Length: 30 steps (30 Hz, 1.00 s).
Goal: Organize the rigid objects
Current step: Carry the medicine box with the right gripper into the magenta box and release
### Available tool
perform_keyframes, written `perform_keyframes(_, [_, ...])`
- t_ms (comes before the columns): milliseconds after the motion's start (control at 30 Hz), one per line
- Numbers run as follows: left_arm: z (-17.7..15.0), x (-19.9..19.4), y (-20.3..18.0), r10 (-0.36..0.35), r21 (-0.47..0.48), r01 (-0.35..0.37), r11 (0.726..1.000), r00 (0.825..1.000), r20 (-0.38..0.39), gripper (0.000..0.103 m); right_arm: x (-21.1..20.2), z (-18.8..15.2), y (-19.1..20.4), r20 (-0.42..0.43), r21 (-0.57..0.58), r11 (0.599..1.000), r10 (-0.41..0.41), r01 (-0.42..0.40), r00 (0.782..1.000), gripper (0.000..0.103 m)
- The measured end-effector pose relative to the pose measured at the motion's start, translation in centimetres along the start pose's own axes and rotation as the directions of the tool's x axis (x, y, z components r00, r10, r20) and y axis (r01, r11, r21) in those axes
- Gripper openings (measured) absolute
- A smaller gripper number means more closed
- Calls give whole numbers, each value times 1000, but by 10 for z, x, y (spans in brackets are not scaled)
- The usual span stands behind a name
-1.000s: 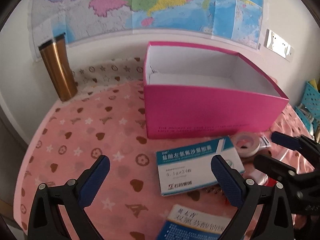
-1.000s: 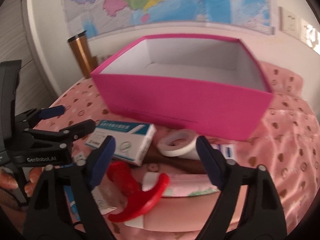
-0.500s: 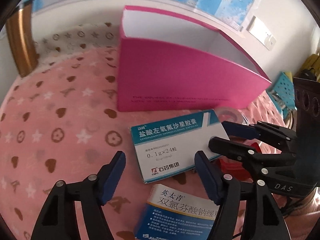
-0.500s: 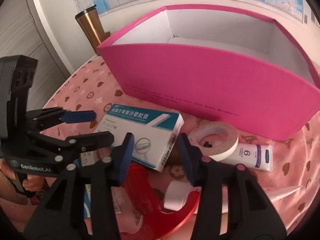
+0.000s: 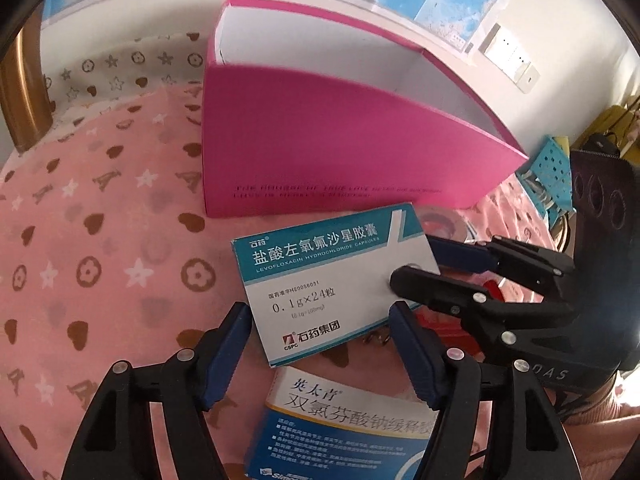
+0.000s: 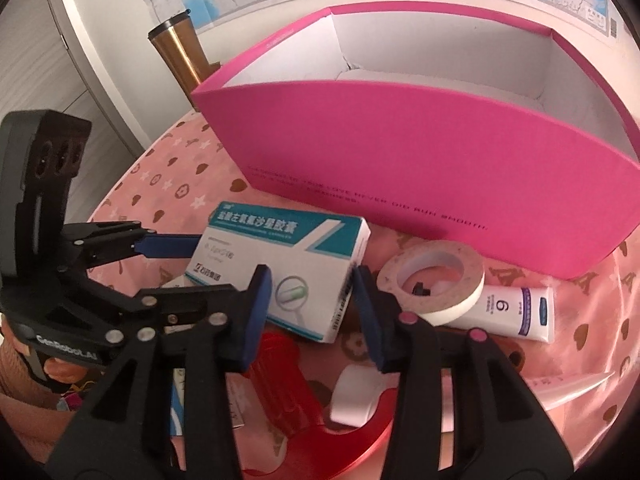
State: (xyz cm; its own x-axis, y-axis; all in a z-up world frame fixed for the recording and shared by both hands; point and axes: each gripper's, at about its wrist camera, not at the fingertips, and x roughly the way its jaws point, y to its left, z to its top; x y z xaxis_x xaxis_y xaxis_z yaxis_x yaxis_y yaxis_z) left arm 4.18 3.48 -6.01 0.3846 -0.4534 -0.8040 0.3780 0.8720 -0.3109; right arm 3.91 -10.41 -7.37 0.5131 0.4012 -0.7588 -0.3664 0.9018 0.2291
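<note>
A teal-and-white medicine box (image 5: 332, 280) (image 6: 280, 256) lies on the pink patterned cloth in front of the open pink box (image 5: 340, 152) (image 6: 420, 160). My left gripper (image 5: 319, 310) (image 6: 220, 266) straddles its near-left corner, with the pads against the left end and the near edge. At the box's right end, my right gripper (image 6: 310, 284) (image 5: 414, 264) is clamped over the near corner. Both point steeply down. In the right wrist view, the right gripper's near finger hides the left gripper's lower fingertip.
A second, blue medicine box (image 5: 352, 420) lies just below the left fingers. A tape roll (image 6: 432, 280), a white tube (image 6: 516, 312) and a red curved plastic piece (image 6: 288, 392) crowd the right gripper. A gold tumbler (image 6: 180, 56) stands at the back left, and a blue basket (image 5: 554, 176) at the far right.
Both grippers tipped downward and came in on the medicine box. Their jaws narrowed from wide apart to the box's corners. The box itself has not shifted on the cloth.
</note>
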Motion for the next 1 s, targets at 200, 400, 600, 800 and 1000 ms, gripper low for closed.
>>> perform_keyframes(200, [9,-22,-10,11,-4,-11,1000,999,31,72,-23,5,6,44,-15,1000,8,-8,999,46])
perform_keyframes(400, [22,-61,-24,15,19,-18,1000,994,112,72,-68,22,14,121,-48,999,17,-11,992,46])
perform_keyframes(600, [58,-93,-37,23,51,-33,998,981,193,74,-101,50,10,203,-47,999,28,-19,979,46])
perform_keyframes(800, [96,-88,-33,40,39,-50,998,978,206,77,-95,82,-6,229,-2,1000,25,-25,973,45])
perform_keyframes(1000, [117,-63,-22,79,5,-80,997,983,163,77,-60,106,-30,168,83,994,62,-77,984,45])
